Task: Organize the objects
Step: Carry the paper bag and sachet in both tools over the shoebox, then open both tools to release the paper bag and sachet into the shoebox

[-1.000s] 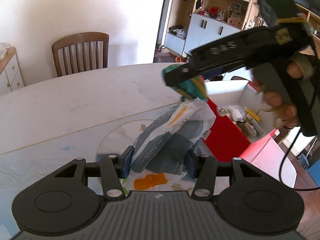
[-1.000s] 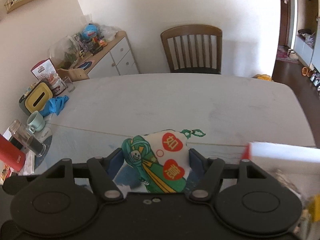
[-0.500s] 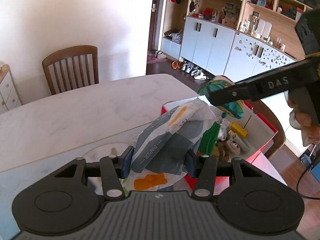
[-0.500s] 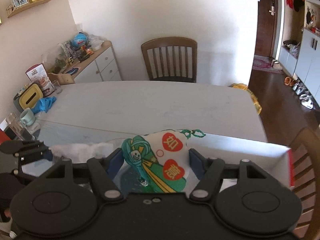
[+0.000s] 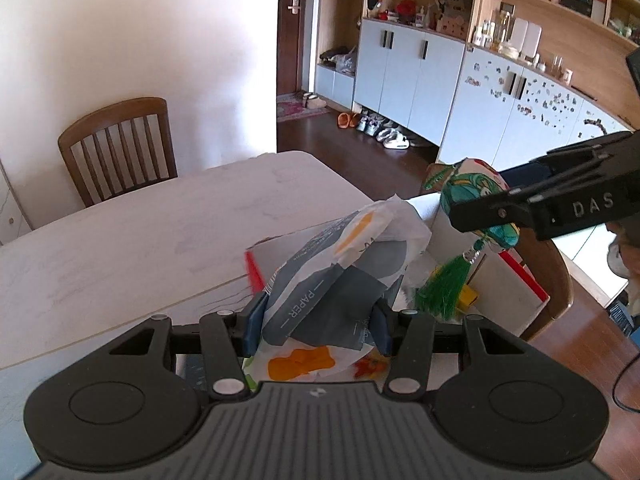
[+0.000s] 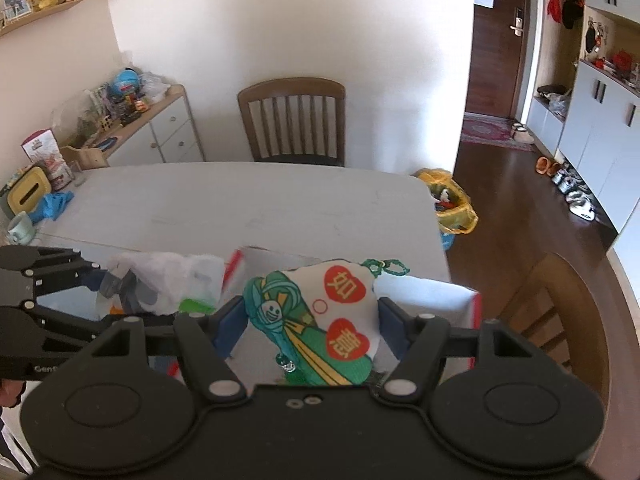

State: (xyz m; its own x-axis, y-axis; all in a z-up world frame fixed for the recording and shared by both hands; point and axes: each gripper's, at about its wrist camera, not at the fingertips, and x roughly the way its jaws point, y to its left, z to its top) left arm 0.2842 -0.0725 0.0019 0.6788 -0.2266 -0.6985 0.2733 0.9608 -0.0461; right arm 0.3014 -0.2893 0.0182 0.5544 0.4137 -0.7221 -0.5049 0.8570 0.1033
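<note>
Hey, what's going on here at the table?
A person is tidying up with a handheld gripper in each hand. The left gripper is clamped on a crumpled paper packet, and the right gripper holds a stuffed charm with a green tassel. Both are held over a red and white box at the table edge, nothing dropped in yet.

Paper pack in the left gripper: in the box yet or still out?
Out. The paper pack is clamped between the left gripper's fingers, held in the air just short of the white box, above its near edge.
</note>
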